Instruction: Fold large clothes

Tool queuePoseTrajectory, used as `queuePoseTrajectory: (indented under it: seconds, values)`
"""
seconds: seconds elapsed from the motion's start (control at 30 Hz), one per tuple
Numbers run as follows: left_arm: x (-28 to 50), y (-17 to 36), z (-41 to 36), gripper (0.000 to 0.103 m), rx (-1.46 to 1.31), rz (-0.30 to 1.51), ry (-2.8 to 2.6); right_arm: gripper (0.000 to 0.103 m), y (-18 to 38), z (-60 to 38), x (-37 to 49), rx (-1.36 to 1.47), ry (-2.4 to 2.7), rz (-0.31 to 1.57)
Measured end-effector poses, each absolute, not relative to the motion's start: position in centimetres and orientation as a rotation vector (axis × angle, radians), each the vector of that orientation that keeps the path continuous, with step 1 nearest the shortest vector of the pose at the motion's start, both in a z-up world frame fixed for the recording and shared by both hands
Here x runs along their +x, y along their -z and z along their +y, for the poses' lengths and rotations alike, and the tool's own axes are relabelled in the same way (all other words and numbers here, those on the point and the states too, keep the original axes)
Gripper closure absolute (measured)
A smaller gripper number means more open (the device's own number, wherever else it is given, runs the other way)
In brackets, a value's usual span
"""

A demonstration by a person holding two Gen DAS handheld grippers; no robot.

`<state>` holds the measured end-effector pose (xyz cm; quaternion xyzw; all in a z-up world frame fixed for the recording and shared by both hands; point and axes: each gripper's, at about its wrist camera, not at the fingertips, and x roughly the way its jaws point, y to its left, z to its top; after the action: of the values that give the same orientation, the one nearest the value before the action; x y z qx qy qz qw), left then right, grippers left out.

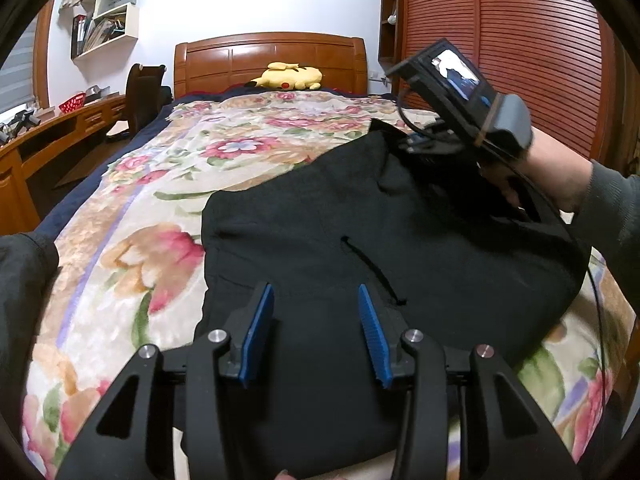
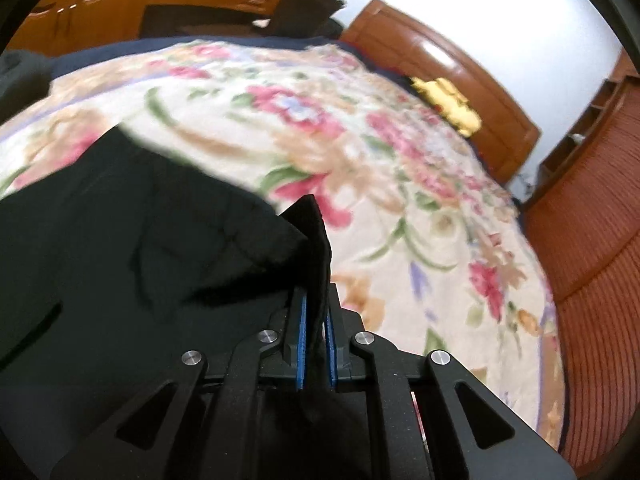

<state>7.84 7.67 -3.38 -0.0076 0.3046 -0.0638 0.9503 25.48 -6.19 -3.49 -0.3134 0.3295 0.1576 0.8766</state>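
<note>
We see a black garment (image 1: 360, 216), apparently a drawstring sweatshirt, lying on a floral bedspread (image 1: 168, 184) that covers the bed. In the left wrist view the garment fills the field from the centre to 4 o'clock; bare bedspread stretches open from 9 o'clock round to 12 o'clock, as far as the wooden headboard (image 1: 270, 58), where a yellow plush toy (image 1: 292, 77) rests. A wooden desk (image 1: 60, 132) runs along the 9 o'clock edge, and a slatted wooden wardrobe (image 1: 520, 40) closes the 2 o'clock side. The garment's near hem lies close to the bed's front edge at 6 o'clock.

The left gripper (image 1: 316, 320) stands over the garment's lower part, its blue pads (image 1: 258, 332) partly spread with only flat cloth seen beyond them; we cannot tell whether the tips touch the cloth.

At 2 o'clock, a hand (image 1: 556, 176) carries the right gripper (image 2: 316, 344) at the garment's far corner. In the right wrist view, its jaws are clamped on a raised fold of the black garment (image 2: 140, 260), which stands up between the pads toward 12 o'clock. Open bedspread (image 2: 400, 200) spreads from 12 to 4 o'clock there.
</note>
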Motion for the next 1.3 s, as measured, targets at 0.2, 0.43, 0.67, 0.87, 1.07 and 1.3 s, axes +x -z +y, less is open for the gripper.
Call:
queuePoseTrajectory:
  seconds: [0.2,0.43,0.67,0.87,1.07,1.3]
  values:
    - [7.7,3.2,7.7,0.060,-0.021,0.611,0.138,0.055,1.0,-8.0,27.9,-0.505,-0.230,0.678]
    - [7.3,2.7,6.7,0.059,-0.016,0.595,0.163,0.050,-0.9,-13.0,26.4,-0.449,-0.197,0.683]
    - [7.1,2.7,5.4,0.059,0.003,0.595,0.179,0.050,1.5,-21.2,25.6,-0.341,-0.139,0.791]
    - [7.2,2.9,4.7,0.058,0.012,0.600,0.182,0.050,5.2,-25.7,26.2,-0.222,-0.126,0.932]
    - [7.3,3.1,4.4,0.058,0.018,0.610,0.182,0.050,7.7,-27.2,26.9,-0.148,-0.134,1.037]
    - [7.4,3.2,4.4,0.058,0.018,0.611,0.182,0.063,8.7,-27.8,26.9,-0.113,-0.168,1.076]
